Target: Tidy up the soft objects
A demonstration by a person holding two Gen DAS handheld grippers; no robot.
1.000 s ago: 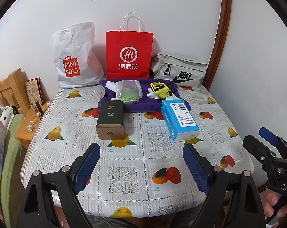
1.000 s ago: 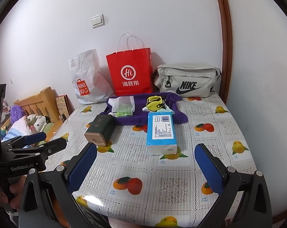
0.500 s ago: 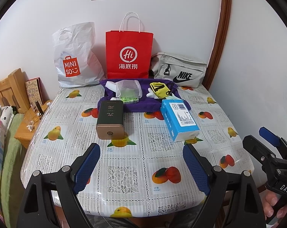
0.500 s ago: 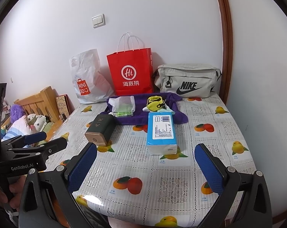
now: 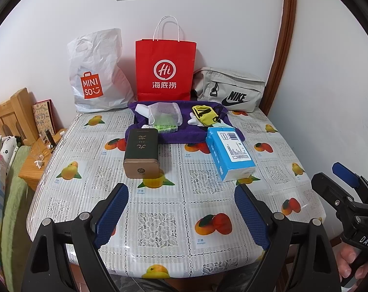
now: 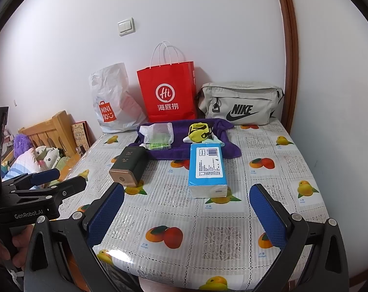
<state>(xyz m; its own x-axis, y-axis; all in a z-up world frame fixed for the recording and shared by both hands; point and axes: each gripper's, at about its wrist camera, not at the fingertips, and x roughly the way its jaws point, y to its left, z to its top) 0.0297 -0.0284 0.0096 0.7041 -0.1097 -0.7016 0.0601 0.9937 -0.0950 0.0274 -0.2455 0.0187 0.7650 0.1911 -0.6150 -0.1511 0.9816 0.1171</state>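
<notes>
Left tongs [image 5: 181, 209]: blue pads spread wide, nothing between them, hovering over the near edge of the desk [image 5: 159, 223]. Right tongs [image 6: 187, 213]: likewise spread wide and empty, over the near edge, to the right of the left pair.

Desk carries a fruit-print cover. Purple towel [image 5: 184, 136] lies toward the back, centre. On it: a mesh pouch [image 5: 163, 115] with something green inside at left, and a yellow sock [image 5: 204, 116] at right, well apart from the pouch. Both soft items sit far from either pair of tongs.

Dark tin [image 5: 141, 154] lies on its side with its gold end facing the camera; its far end touches the front edge of the towel. Blue tissue pack [image 5: 229, 153] lies flat to the right of the tin, its far end at the towel's right front corner; it is just in front of the sock.

Back row against the wall, left to right: white Miniso bag [image 5: 96, 73], red paper bag [image 5: 165, 70] standing upright, grey Nike bag [image 5: 230, 90].

Left of the desk: wooden headboard [image 5: 8, 112] and a bed [image 6: 30, 160] with plush toys.
</notes>
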